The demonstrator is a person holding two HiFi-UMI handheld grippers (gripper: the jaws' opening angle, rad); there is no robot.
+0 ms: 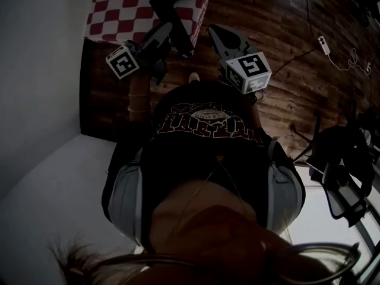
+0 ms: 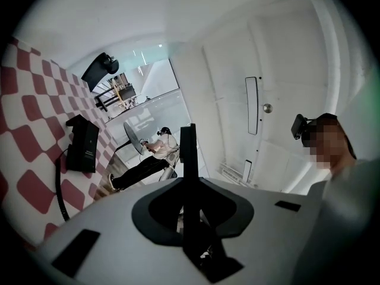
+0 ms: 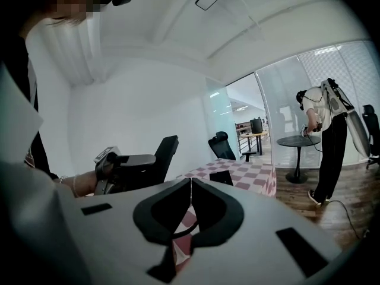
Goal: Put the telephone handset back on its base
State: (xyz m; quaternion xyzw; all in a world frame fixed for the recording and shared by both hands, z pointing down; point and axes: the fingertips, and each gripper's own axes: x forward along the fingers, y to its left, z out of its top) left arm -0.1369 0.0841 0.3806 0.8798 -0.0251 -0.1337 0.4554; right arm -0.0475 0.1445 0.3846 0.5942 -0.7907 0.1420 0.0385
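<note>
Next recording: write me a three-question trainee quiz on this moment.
1. True or false: the right hand-held gripper has its jaws together with nothing between them.
2. The cloth is: A plain white; B red-and-white checked; C blue striped.
3. Fill in: the floor is made of ____.
Key: 1 true; 2 B; 3 wood.

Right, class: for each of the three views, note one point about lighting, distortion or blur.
Head view: dim and underexposed, only the checkered tablecloth reads bright. Left gripper view: well lit, heavy fisheye bending straight lines, black corners. Right gripper view: bright and curved too, with a mosaic patch at top left.
</note>
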